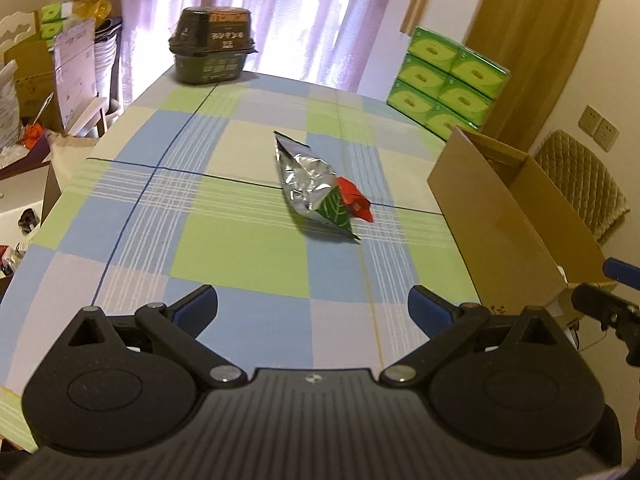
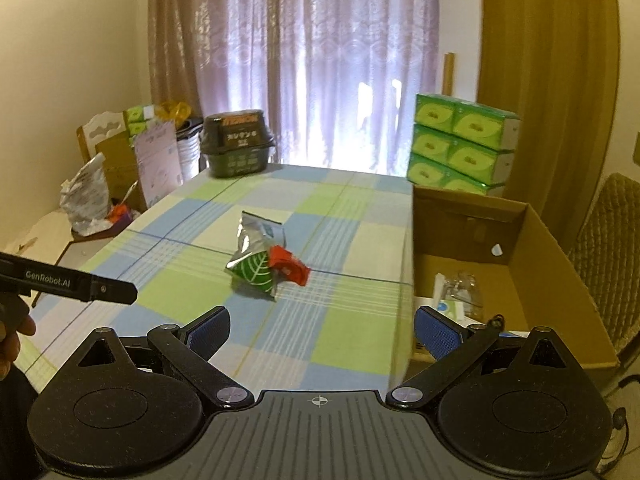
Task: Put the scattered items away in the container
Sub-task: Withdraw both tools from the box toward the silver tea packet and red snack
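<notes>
Right wrist view: cardboard box (image 2: 556,248) at table's right edge, several small items already inside. Silver-green snack bag (image 2: 256,256) and red packet (image 2: 290,266), touching, remain mid-table. Left gripper (image 1: 312,312) and right gripper (image 2: 322,330): fingers apart, empty.

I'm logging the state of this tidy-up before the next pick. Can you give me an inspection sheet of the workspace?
Surface: table under a blue, green and cream checked tablecloth, mostly bare.
Job's things: crumpled silver foil snack bag with a green leaf print touching a small red packet, mid-table; open brown cardboard box beside the table's right edge, a few items already inside.
Clutter: dark lidded tub at the far edge.
Grippers: left gripper and right gripper, jaws open, empty.
Cables: thin dark lead at the box's near rim, unclear.
Surroundings: stacked green tissue packs, lilac curtain, padded chair.
</notes>
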The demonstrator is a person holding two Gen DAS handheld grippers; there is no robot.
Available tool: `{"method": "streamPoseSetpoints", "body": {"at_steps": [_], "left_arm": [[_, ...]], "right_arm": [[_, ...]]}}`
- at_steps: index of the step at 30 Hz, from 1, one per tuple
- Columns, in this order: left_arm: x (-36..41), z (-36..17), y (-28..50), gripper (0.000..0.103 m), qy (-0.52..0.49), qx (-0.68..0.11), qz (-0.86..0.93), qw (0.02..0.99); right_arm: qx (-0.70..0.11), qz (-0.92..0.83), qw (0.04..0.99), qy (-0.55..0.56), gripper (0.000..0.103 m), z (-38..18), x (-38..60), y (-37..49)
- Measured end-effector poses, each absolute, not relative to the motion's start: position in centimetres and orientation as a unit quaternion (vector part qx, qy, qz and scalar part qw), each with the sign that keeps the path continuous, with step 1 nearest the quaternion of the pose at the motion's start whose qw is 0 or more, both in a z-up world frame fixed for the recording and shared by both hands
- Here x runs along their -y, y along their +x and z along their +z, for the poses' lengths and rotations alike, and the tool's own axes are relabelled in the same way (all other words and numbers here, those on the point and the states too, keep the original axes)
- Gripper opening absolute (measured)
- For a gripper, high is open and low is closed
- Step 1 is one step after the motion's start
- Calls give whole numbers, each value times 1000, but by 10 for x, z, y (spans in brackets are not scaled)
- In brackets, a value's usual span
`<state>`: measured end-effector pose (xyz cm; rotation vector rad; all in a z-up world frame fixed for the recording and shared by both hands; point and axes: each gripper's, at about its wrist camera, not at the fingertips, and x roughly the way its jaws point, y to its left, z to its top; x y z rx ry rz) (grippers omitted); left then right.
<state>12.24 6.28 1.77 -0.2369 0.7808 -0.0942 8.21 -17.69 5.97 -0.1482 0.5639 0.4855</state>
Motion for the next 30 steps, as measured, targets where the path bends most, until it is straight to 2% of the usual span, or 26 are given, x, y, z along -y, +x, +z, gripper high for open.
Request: {"method": "streamPoseSetpoints", "body": {"at_steps": [16, 30], "left_arm": [[-91, -3, 143, 100, -131, -389, -42, 911], [-89, -25, 216, 100, -121, -406, -78, 902]], "right_arm": [[-285, 276, 909, -124, 103, 40, 123, 117], [-331, 271, 894, -134, 103, -10, 92, 212]]}}
